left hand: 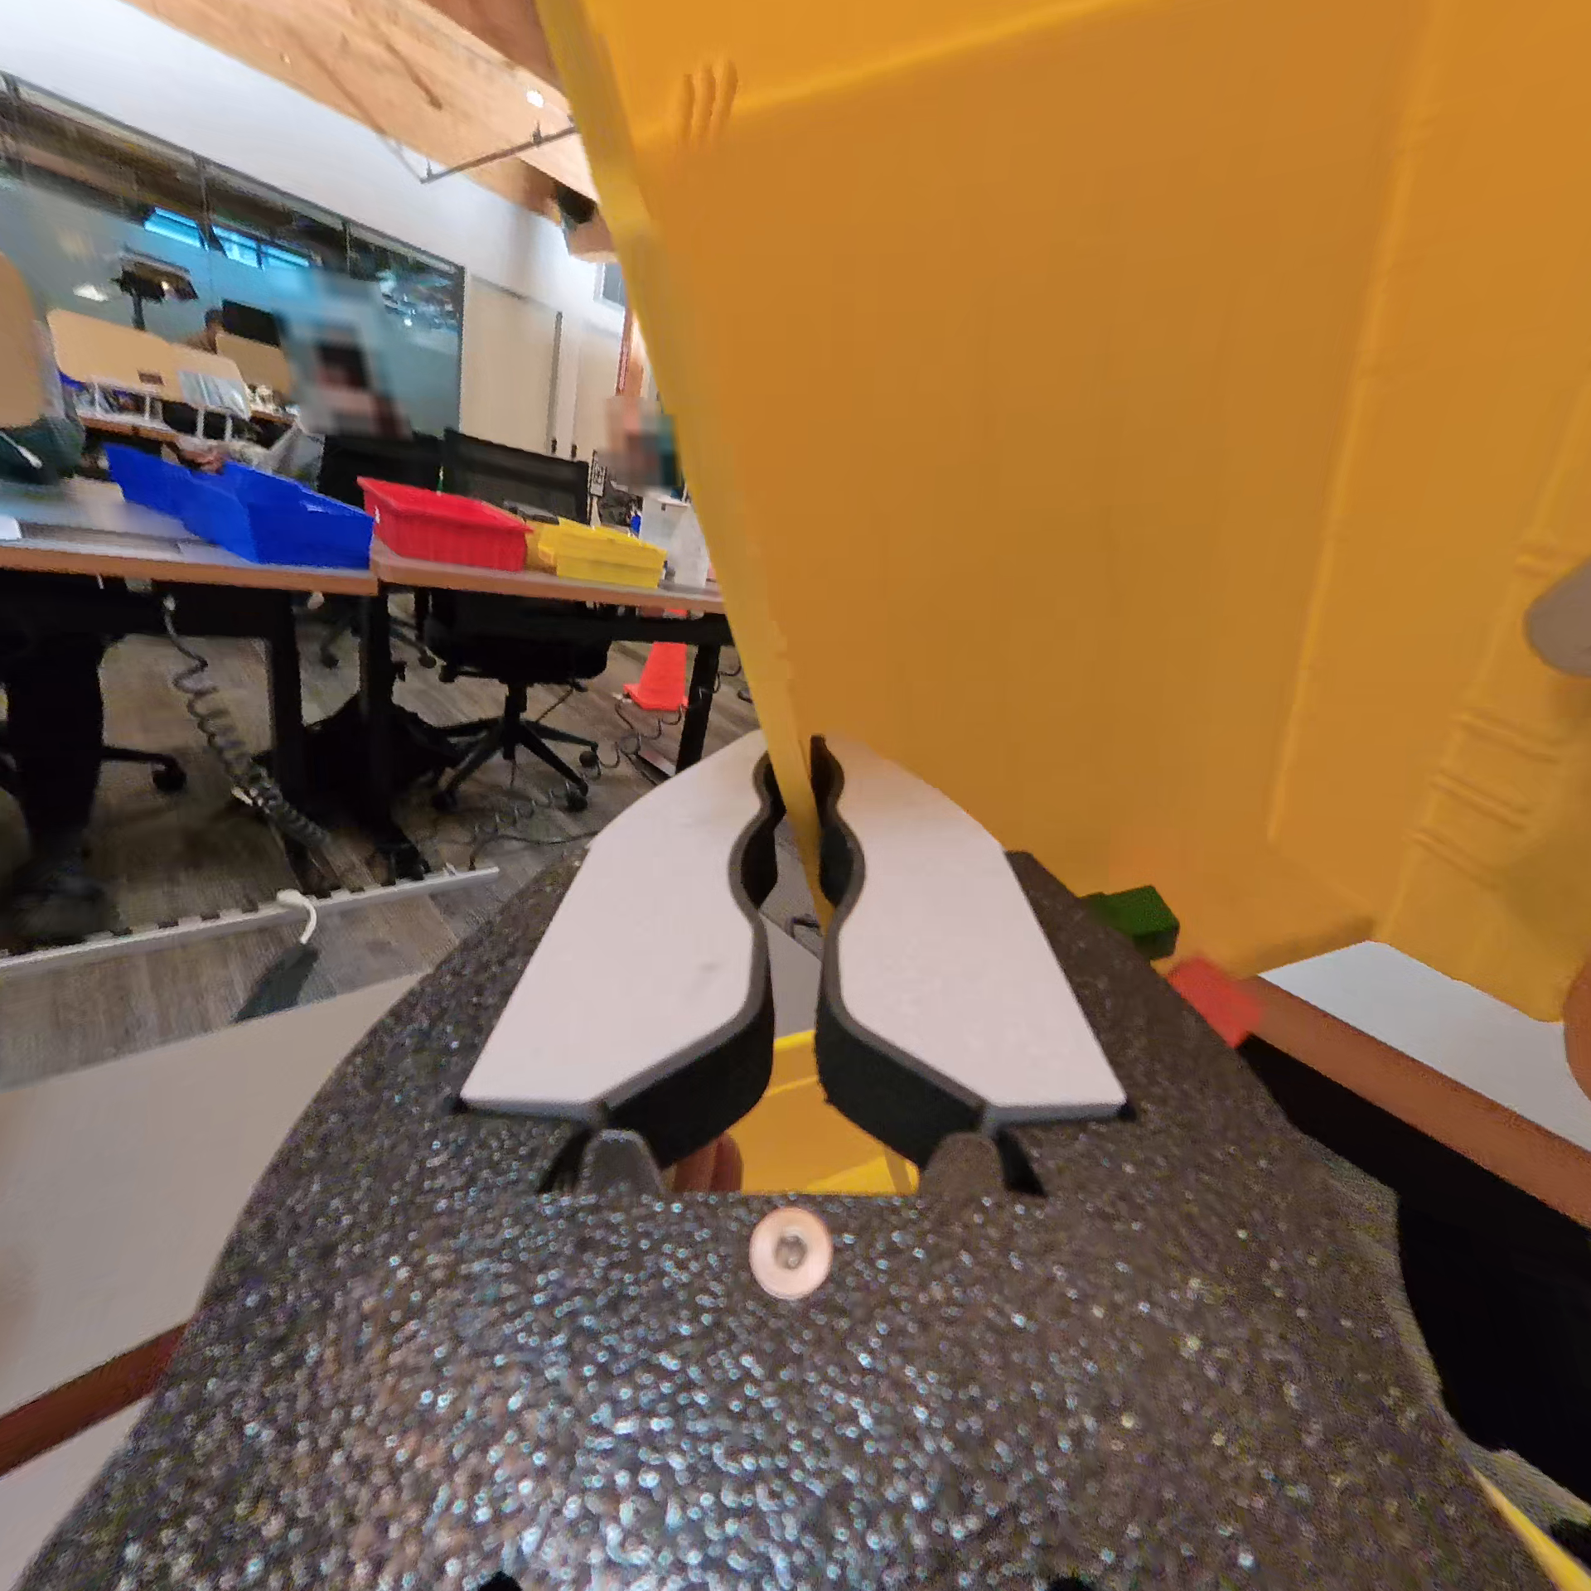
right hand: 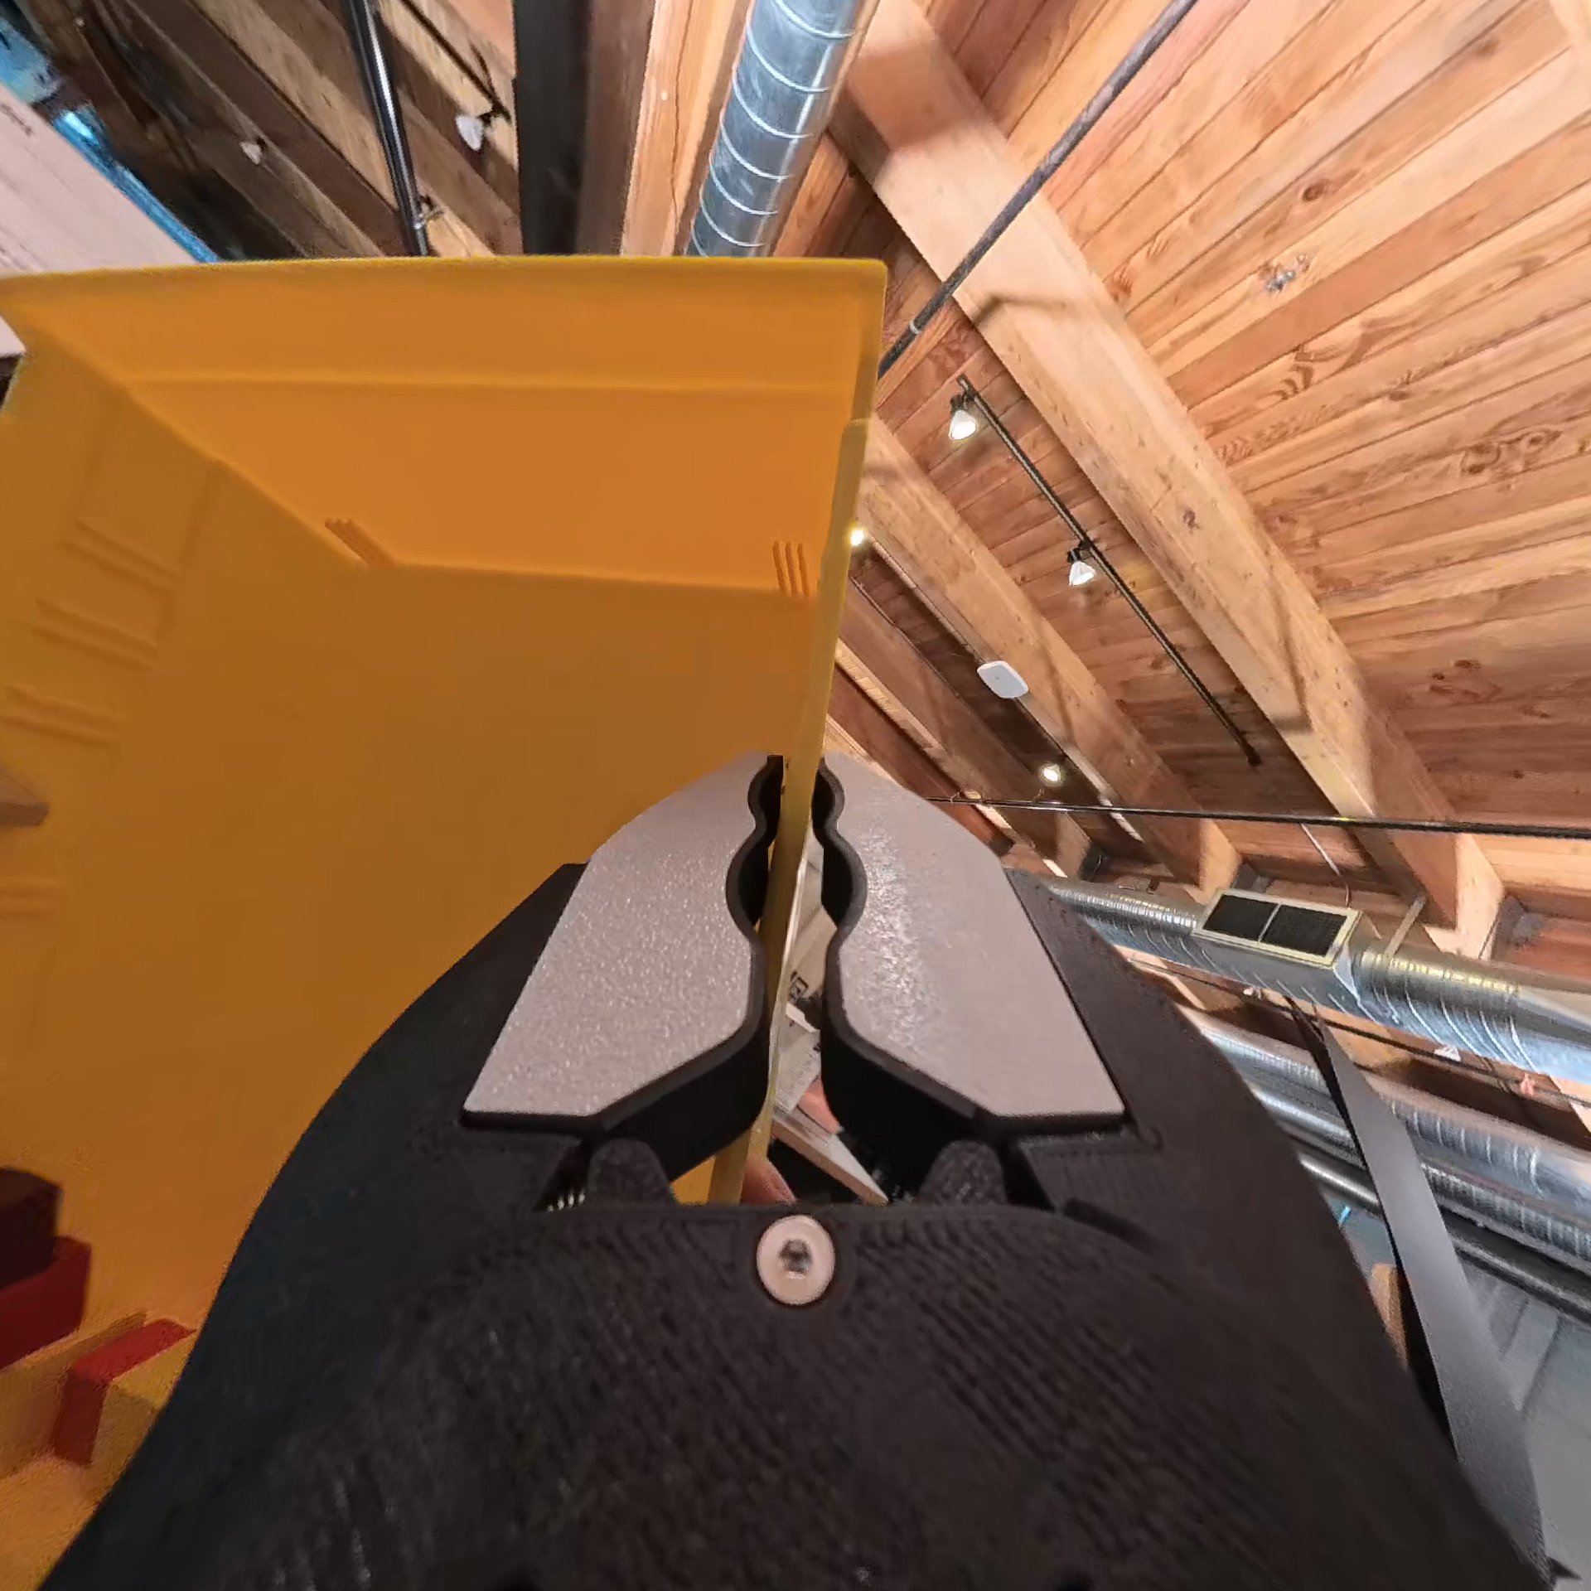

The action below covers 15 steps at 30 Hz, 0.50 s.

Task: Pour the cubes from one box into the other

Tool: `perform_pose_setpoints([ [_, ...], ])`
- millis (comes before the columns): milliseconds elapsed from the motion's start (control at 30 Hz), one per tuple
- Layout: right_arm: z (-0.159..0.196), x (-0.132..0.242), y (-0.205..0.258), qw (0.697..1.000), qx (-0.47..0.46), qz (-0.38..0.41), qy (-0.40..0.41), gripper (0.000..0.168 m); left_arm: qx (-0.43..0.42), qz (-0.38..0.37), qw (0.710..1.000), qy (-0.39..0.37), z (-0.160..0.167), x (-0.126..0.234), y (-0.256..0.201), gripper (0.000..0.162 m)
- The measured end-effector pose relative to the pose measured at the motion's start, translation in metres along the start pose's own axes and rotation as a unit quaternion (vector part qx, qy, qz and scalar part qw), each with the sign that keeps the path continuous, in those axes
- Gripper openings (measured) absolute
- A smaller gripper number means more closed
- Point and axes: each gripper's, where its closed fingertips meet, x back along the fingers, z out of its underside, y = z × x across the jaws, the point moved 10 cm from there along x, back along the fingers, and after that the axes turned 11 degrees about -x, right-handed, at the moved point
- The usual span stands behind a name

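A yellow box [left hand: 1076, 473] is lifted and tipped steeply, its inside facing the camera. My left gripper [left hand: 796, 775] is shut on its left side wall. My right gripper [right hand: 796, 783] is shut on the opposite side wall of the same yellow box [right hand: 387, 732] and points up toward the ceiling. A green cube [left hand: 1136, 917] and a red cube [left hand: 1214, 999] show at the box's lower edge in the left wrist view. Red cubes [right hand: 52, 1291] lie at the box's low end in the right wrist view. Part of another yellow box [left hand: 809, 1128] shows below, between the left fingers.
A white table with a brown edge [left hand: 1420, 1085] lies under the box. Behind stand desks with blue [left hand: 258, 516], red [left hand: 439, 525] and yellow bins [left hand: 603, 551], office chairs and an orange cone [left hand: 663, 676]. Wooden ceiling beams and metal ducts [right hand: 1420, 990] are overhead.
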Motion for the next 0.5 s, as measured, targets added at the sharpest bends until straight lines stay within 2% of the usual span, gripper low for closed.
perform_pose_setpoints([
  [67,0.0033,-0.0035,0.0018,1.000,0.010,0.003,0.021,0.005,0.037,0.000,0.999,0.013,0.0000,0.0008,0.0020,0.004],
  [167,0.0023,0.0005,0.0016,1.000,-0.010,0.004,-0.009,0.006,0.003,-0.010,1.000,-0.006,-0.0019,0.0046,0.0014,0.004],
  [500,0.0094,0.0035,0.0024,1.000,-0.012,0.000,0.011,0.005,0.011,0.002,1.000,0.016,0.0047,0.0037,0.0013,0.004],
])
